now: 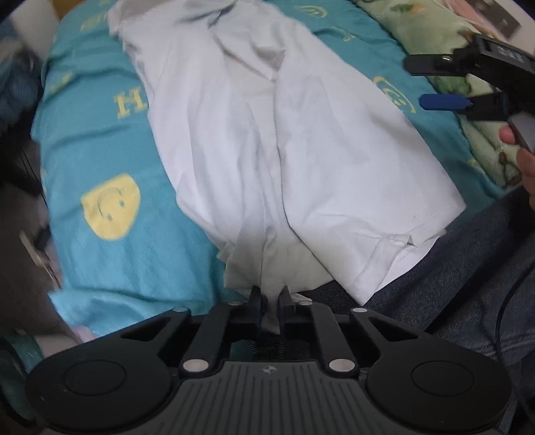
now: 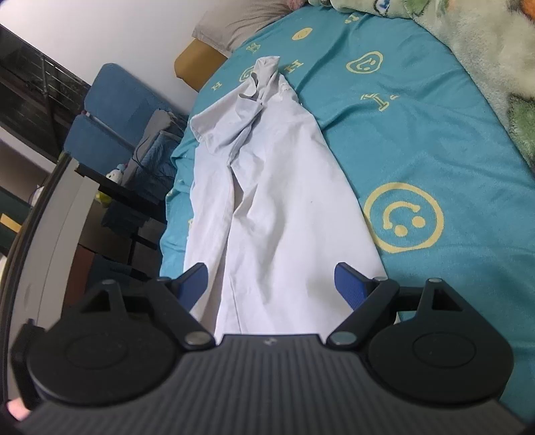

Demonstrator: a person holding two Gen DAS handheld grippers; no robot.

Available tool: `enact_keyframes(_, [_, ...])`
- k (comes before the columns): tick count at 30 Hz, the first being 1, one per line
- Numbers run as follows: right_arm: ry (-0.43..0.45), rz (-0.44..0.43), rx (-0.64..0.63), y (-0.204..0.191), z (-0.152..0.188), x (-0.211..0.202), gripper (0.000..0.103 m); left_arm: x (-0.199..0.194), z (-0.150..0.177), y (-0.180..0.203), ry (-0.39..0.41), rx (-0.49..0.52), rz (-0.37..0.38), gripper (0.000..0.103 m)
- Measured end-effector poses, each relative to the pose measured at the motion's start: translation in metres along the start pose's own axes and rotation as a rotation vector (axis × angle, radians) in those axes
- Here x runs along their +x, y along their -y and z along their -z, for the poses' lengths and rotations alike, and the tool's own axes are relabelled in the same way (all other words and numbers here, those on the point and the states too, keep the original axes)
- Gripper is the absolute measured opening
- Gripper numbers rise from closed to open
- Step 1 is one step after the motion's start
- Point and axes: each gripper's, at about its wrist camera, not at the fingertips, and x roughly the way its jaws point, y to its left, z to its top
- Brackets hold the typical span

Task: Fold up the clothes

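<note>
A white shirt (image 1: pixel 267 134) lies lengthwise on a teal bedsheet (image 1: pixel 107 140), folded into a long strip with a crease down its middle. My left gripper (image 1: pixel 270 294) is shut on the shirt's near hem, the cloth pinched between its fingers. My right gripper (image 2: pixel 271 274) is open and empty, its blue pads apart above the near end of the shirt (image 2: pixel 277 200). It also shows in the left wrist view (image 1: pixel 444 82) at the upper right, held above the bed, apart from the shirt.
The teal bedsheet (image 2: pixel 434 140) has yellow smiley prints. A green fleece blanket (image 1: pixel 434 26) lies along the bed's far side. A blue chair (image 2: pixel 110 110) and a dark desk (image 2: pixel 127 190) stand beside the bed. Dark denim (image 1: pixel 451 267) sits at the near right.
</note>
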Motion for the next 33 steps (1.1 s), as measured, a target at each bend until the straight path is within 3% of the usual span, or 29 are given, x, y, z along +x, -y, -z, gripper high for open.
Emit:
enact_keyframes(6, [0.009,-0.007,0.024,0.004,-0.003,-0.001,0.084,-0.042,0.013,0.086,0.19,0.335,-0.274,0.005])
enact_keyframes(8, [0.01,0.007,0.037,0.007,-0.004,-0.002,0.084,-0.041,0.017,0.114,0.205,0.438,-0.271,0.005])
enact_keyframes(10, [0.004,0.039,0.051,0.012,-0.003,-0.002,0.084,-0.032,0.013,0.128,0.185,0.442,-0.195,0.005])
enact_keyframes(14, [-0.014,0.098,0.083,0.024,-0.002,-0.002,0.084,-0.012,-0.004,0.113,0.094,0.29,0.087,0.007])
enact_keyframes(17, [-0.031,0.131,0.121,0.035,-0.001,-0.001,0.084,-0.014,-0.013,0.076,0.135,0.08,0.236,0.021])
enact_keyframes(18, [-0.036,0.142,0.133,0.039,0.0,0.0,0.084,-0.017,-0.013,0.06,0.173,0.003,0.282,0.032])
enact_keyframes(19, [-0.039,0.155,0.147,0.043,0.0,0.0,0.084,-0.02,-0.012,0.043,0.22,-0.083,0.313,0.051])
enact_keyframes(20, [-0.038,0.169,0.162,0.046,0.0,0.0,0.084,-0.021,-0.011,0.026,0.26,-0.182,0.324,0.062])
enact_keyframes(21, [-0.04,0.182,0.178,0.049,0.0,0.001,0.084,-0.017,-0.008,0.009,0.285,-0.294,0.321,0.081])
enact_keyframes(23, [-0.047,0.203,0.216,0.056,0.001,0.003,0.084,-0.002,-0.002,-0.026,0.3,-0.52,0.315,0.085])
enact_keyframes(26, [-0.081,0.205,0.233,0.058,0.003,0.009,0.084,0.027,0.01,-0.07,0.255,-0.815,0.304,0.084])
enact_keyframes(29, [-0.119,0.2,0.241,0.058,0.004,0.015,0.085,0.04,0.011,-0.082,0.229,-0.867,0.284,0.084])
enact_keyframes(33, [-0.172,0.197,0.234,0.054,0.008,0.023,0.085,0.056,0.005,-0.067,0.166,-0.796,0.359,0.085])
